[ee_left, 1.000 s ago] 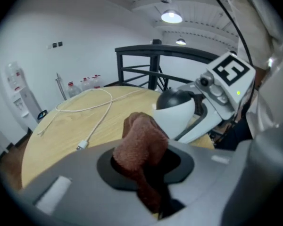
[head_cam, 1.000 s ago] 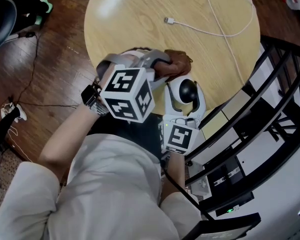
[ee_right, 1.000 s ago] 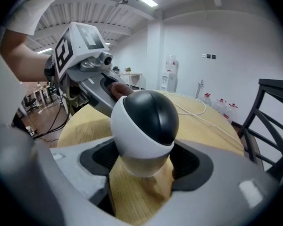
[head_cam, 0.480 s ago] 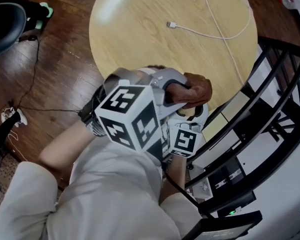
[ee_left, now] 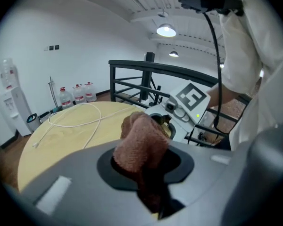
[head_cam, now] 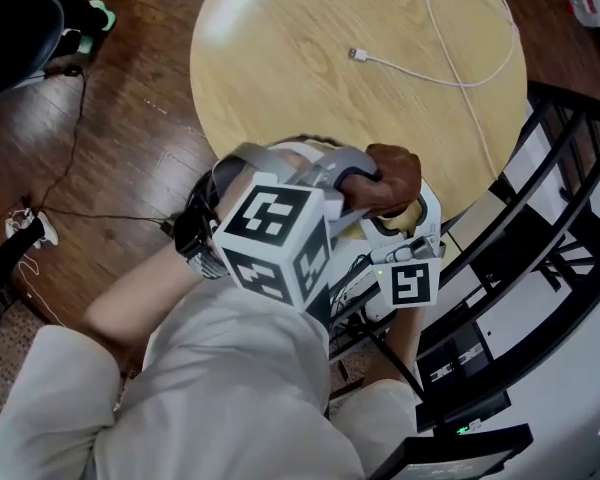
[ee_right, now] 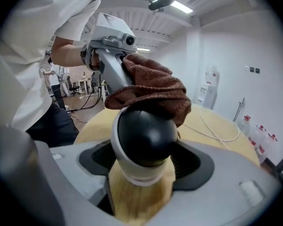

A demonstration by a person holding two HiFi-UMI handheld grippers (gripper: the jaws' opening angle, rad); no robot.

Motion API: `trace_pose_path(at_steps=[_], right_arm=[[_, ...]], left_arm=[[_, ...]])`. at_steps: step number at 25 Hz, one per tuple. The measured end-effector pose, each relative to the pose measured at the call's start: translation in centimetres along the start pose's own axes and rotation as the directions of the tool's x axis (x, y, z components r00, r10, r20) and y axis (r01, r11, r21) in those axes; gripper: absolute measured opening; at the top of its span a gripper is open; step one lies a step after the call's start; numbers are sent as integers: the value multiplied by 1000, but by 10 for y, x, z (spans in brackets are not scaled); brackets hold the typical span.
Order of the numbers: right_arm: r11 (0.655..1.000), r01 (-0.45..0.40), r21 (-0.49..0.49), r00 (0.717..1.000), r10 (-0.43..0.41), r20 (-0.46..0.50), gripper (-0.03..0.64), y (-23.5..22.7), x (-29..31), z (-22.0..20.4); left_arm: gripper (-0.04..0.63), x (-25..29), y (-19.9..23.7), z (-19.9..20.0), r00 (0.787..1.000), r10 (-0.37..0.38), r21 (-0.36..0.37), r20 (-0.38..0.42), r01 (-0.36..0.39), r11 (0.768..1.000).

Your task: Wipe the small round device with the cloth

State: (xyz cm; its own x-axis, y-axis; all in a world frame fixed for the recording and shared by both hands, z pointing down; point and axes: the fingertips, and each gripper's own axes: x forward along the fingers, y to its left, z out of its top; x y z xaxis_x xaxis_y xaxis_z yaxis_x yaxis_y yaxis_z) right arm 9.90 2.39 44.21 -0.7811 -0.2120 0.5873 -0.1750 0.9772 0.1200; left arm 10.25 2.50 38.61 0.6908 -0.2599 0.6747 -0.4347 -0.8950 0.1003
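A second ago the small round camera's [ee_right: 145, 135] black dome was bare. Now my left tongs [ee_left: 148, 173], clamped on the brown cloth [ee_right: 151, 88], press it over the dome. My right tongs [ee_right: 142, 173] grip the camera at the edge of the surface [head_cam: 310, 68], so I judge the wiping under way.

No legible text, square marker patterns on left gripper [head_cam: 352, 181], right gripper [head_cam: 400, 230]

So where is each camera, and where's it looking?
Head view: on the person's head, looking down at the table; forearm, shirt show.
Left gripper view: on the left hand-held gripper, facing its cloth; shirt shows.
Right gripper view: on the right hand-held gripper, facing its small round device; arm shows.
Both gripper views share the cloth.
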Motion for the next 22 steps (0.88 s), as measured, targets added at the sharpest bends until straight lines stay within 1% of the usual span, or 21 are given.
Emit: trace_pose_path(at_steps=[1, 4, 6, 8, 11, 12, 15, 17, 19, 22], right_arm=[[1000, -6, 3, 1000, 6, 3, 339, 1, 0, 0], [1000, 8, 24, 1000, -8, 11, 336, 2, 0, -1], [999, 22, 38, 1000, -22, 7, 336, 2, 0, -1], [997, 42, 62, 999, -43, 14, 336, 2, 0, 0], [995, 67, 68, 998, -68, 8, 336, 0, -2, -2], [993, 81, 81, 996, -83, 21, 336, -1, -2, -1], [967, 150, 206, 981, -172, 93, 335, -5, -3, 7], [961, 173, 215, 977, -195, 84, 336, -5, -2, 7], [957, 194, 216, 976, -211, 57, 335, -5, -2, 4], [928, 245, 282, 961, -270, 52, 334, -8, -3, 5]], left_arm=[[94, 1, 0, -1, 1000, -4, -15, 5, 4, 1000], [94, 1, 1, -3, 1000, -14, -45, 20, 15, 999], [93, 2, 4, -9, 1000, 0, -64, -5, -1, 998], [92, 5, 8, -19, 999, 13, -97, -48, -18, 995], [92, 12, 8, -32, 998, -15, -165, -68, 4, 986], [92, 14, 8, -36, 997, -27, -177, -75, 14, 984], [92, 23, 4, -49, 993, -48, -178, -110, 28, 984], [92, 28, 4, -56, 991, -47, -170, -128, 24, 985], [92, 35, 6, -65, 986, -42, -146, -162, 19, 989], [94, 48, 10, -76, 978, -58, -108, -202, 36, 994]])
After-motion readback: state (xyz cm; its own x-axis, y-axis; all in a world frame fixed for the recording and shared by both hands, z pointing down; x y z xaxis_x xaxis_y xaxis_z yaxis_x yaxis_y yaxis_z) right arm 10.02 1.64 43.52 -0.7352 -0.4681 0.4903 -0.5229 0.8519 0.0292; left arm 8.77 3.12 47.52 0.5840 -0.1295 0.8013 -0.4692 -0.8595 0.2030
